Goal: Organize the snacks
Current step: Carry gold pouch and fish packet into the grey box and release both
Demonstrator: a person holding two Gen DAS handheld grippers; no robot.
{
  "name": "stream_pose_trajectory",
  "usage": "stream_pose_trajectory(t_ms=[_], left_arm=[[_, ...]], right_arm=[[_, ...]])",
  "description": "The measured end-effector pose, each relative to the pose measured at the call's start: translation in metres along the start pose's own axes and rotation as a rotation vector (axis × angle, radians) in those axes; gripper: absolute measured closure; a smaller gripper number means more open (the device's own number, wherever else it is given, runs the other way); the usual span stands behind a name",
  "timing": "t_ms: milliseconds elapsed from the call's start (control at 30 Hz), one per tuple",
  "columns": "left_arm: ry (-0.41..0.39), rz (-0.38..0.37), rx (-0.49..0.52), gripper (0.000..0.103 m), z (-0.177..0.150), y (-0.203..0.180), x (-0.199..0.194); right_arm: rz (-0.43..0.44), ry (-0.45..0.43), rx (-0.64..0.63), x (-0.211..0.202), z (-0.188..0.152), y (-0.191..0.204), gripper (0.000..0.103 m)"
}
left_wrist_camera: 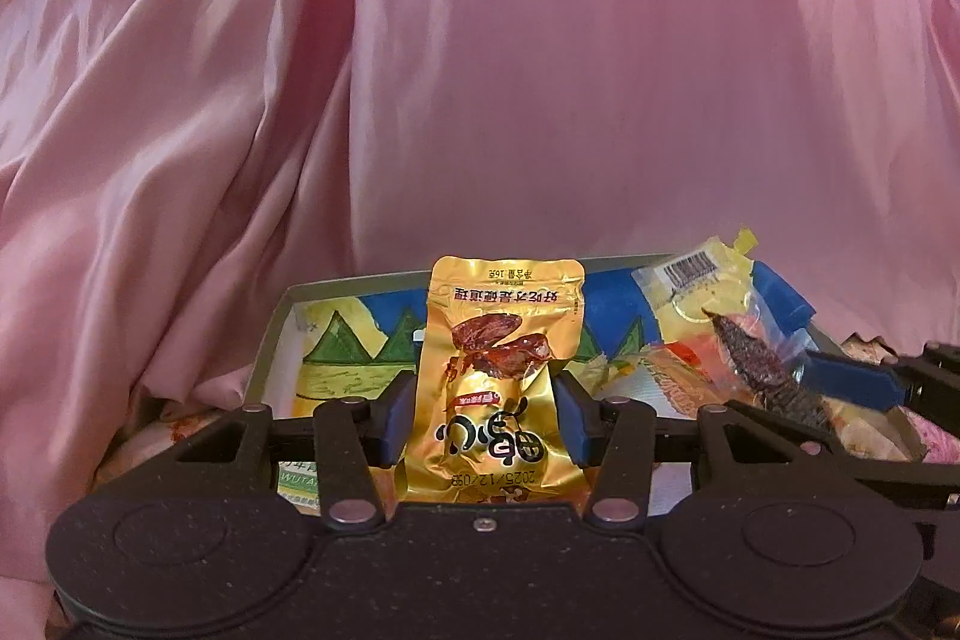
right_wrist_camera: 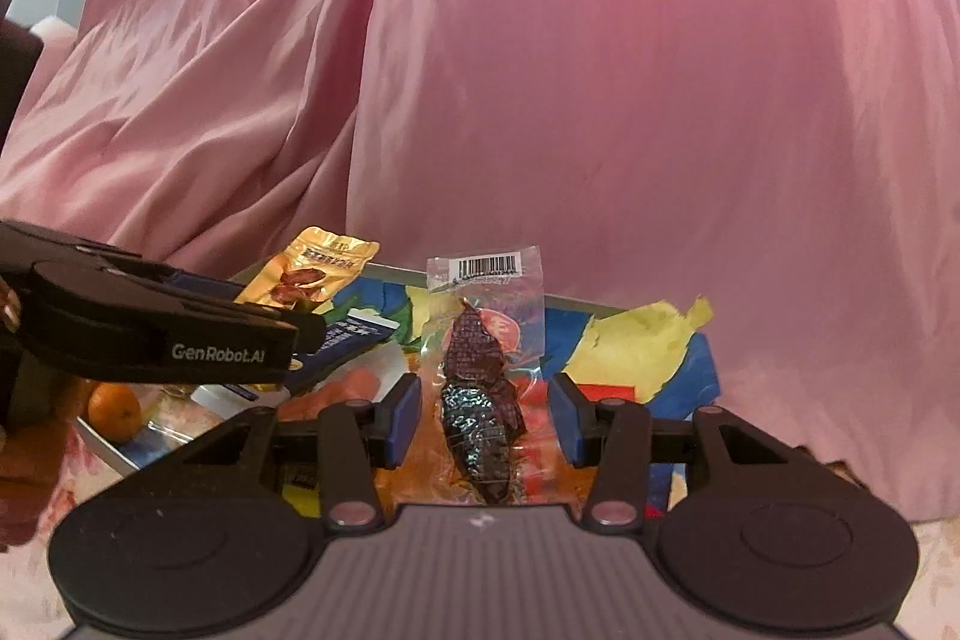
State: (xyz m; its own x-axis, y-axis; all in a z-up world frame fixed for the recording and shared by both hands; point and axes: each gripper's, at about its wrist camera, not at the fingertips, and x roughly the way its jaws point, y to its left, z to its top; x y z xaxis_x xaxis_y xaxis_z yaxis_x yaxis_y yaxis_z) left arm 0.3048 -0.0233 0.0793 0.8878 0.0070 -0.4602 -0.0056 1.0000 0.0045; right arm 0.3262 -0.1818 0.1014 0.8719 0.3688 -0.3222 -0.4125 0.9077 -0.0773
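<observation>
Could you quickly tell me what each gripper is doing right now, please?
Left gripper: shut on the gold snack pouch.
Right gripper: shut on the clear snack packet.

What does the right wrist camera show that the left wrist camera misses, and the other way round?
Only the right wrist view shows an orange at the lower left. Only the left wrist view shows the gold pouch's printed front. Both show the gold pouch held by the left gripper, the clear packet with a dark snack held by the right gripper, the box and the pink cloth.
</observation>
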Motion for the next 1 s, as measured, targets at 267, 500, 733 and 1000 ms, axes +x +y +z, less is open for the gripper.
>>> stream_pose_trajectory(t_ms=[267, 500, 733, 1000], left_arm=[[0.044, -0.008, -0.029, 0.052, -0.002, 0.001, 0.006], [0.085, -0.018, -0.044, 0.051, -0.004, 0.001, 0.014], [0.103, -0.022, -0.043, 0.047, -0.004, 0.003, 0.015], [0.067, -0.003, -0.071, 0.022, -0.002, 0.008, 0.003]], right_arm=[[0.022, 0.028, 0.05, 0.007, 0.001, -0.005, 0.052], [0.032, 0.048, 0.086, 0.012, 0.0, -0.008, 0.051], [0.033, 0.045, 0.089, 0.012, -0.001, -0.008, 0.05], [0.018, 0.042, 0.097, 0.009, -0.001, -0.009, 0.041]])
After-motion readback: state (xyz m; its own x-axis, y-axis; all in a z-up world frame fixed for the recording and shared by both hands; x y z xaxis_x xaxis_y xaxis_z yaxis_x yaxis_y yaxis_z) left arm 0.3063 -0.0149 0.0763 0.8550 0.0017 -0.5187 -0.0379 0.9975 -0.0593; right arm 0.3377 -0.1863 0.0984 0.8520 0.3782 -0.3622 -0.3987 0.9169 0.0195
